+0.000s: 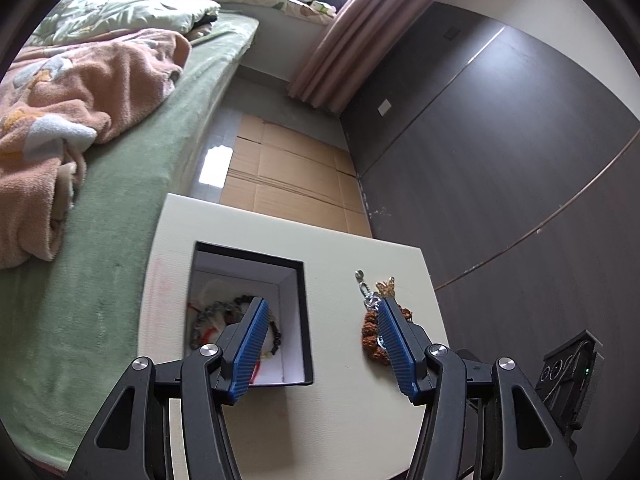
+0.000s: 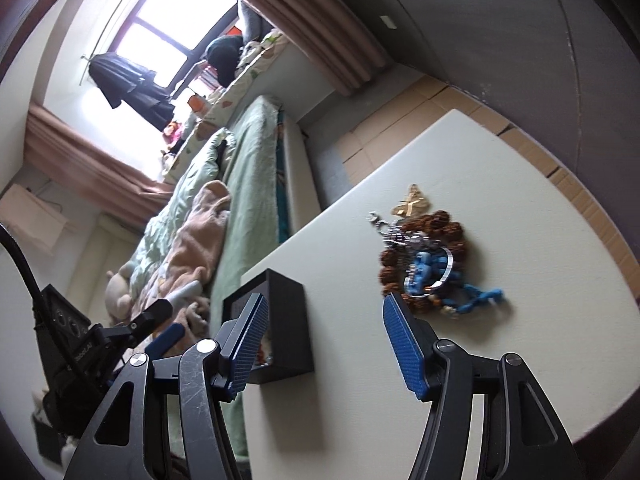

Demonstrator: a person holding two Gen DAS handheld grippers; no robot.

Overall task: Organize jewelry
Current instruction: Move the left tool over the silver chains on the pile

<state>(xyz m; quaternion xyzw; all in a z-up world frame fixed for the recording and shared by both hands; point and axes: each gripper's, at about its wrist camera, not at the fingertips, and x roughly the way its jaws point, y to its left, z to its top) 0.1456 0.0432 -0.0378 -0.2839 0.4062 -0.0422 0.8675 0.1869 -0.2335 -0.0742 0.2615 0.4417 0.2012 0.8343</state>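
Left gripper (image 1: 320, 312): jaws spread wide, nothing between the blue pads. It hangs above the near part of the white table (image 1: 340, 420), straddling the gap between box and loose pile. Its left finger overlaps the open black box (image 1: 304, 320); its right finger overlaps the near edge of the jewelry pile (image 1: 374, 332).

Right gripper (image 2: 324, 308): also wide open and empty. It points across the table top, with the box's black outer wall (image 2: 288, 320) just beyond its left finger and the pile (image 2: 424, 260) ahead and to the right of its right fingertip.

Box contents, left wrist view: dark beaded bracelets (image 1: 240, 312) with some red cord lie on the white lining. So part of the sorting looks done.

Pile, right wrist view: a ring of brown knobbly beads (image 2: 388, 276), a silver chain (image 2: 388, 232), a metal bangle (image 2: 446, 270), blue beads (image 2: 476, 298) trailing to the right, and a gold butterfly piece (image 2: 414, 202) at the far end. All are touching or overlapping; which strand lies on top I cannot tell.

Key relation: the pile lies on the right side of the box, apart from it, long axis running away from both cameras. Judgement: either gripper could reach the pile; the carry into the box then goes leftward.
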